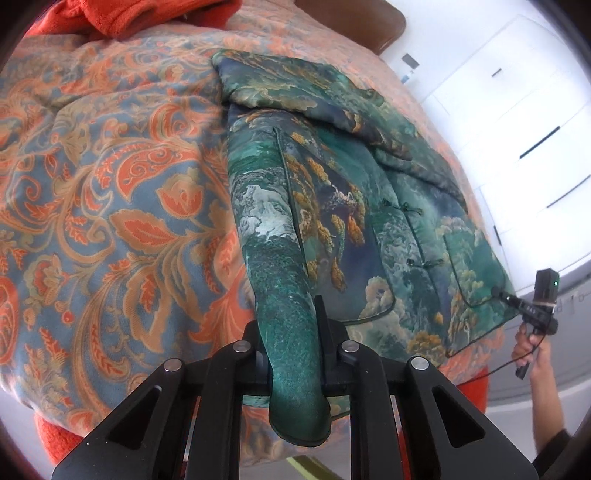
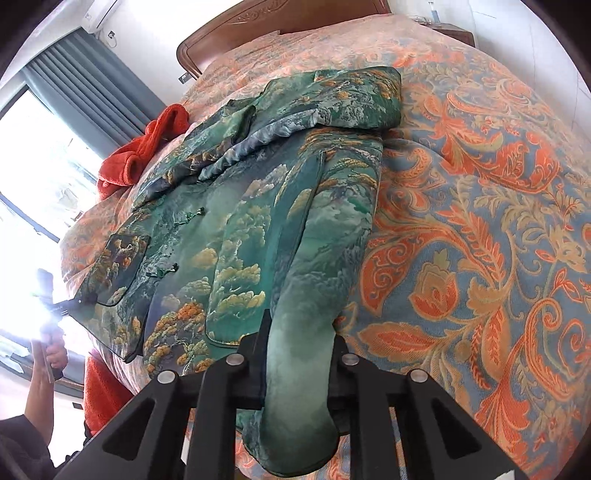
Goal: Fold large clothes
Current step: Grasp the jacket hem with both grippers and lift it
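A green padded jacket (image 1: 369, 221) with a printed landscape and knot buttons lies front up on a bed, one sleeve folded across its chest. In the left wrist view my left gripper (image 1: 291, 332) is shut on the jacket's near side edge, and a fold of cloth hangs through the jaws toward the camera. My right gripper (image 2: 301, 339) is shut on the opposite side edge of the jacket (image 2: 240, 221) in the same way. Each gripper also shows in the other's view, at the hem corner: the right gripper (image 1: 532, 306) and the left gripper (image 2: 70, 304), each in a hand.
An orange and blue paisley bedspread (image 1: 110, 184) (image 2: 480, 221) covers the bed. A red towel (image 1: 110, 14) (image 2: 147, 147) lies bunched beyond the jacket. A wooden headboard (image 2: 277, 22) stands at the far end, white drawers (image 1: 517, 110) beside the bed, and a curtained window (image 2: 74, 92).
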